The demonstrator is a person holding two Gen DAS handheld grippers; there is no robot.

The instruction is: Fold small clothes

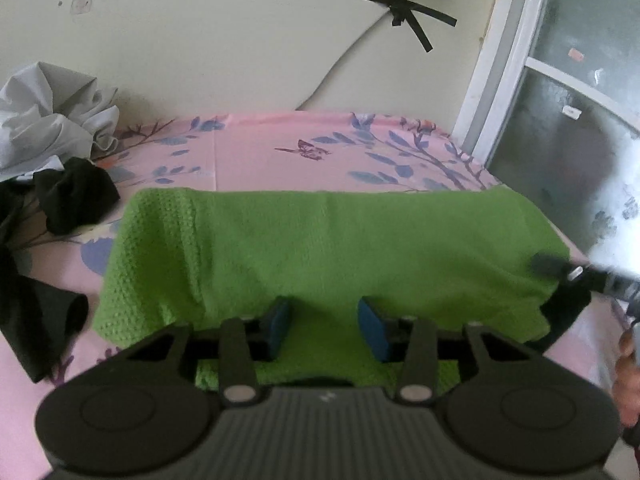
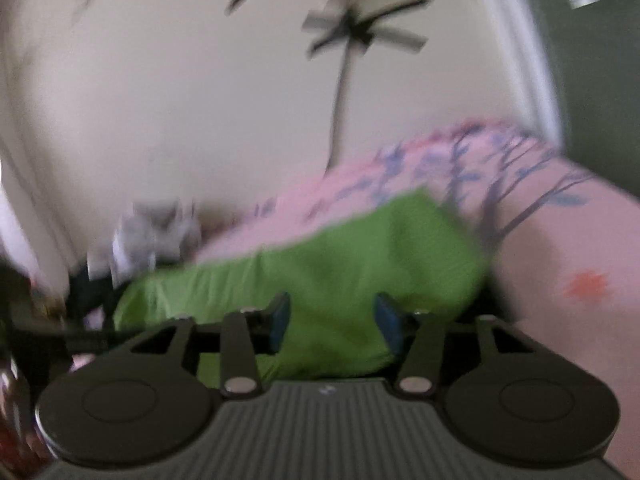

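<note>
A green waffle-knit cloth (image 1: 328, 256) lies folded into a long band across the pink flowered sheet (image 1: 260, 152). My left gripper (image 1: 324, 326) is open over its near edge, with the blue pads (image 1: 278, 326) apart and nothing between them. The right gripper shows at the cloth's right end in the left wrist view (image 1: 560, 270). In the blurred right wrist view the right gripper (image 2: 332, 324) is open above the same green cloth (image 2: 320, 264), and its pads hold nothing.
A crumpled grey garment (image 1: 52, 124) and black garments (image 1: 72, 196) lie at the left of the bed. A wall with taped cable (image 1: 404, 4) stands behind. A glass door (image 1: 568, 92) is at the right.
</note>
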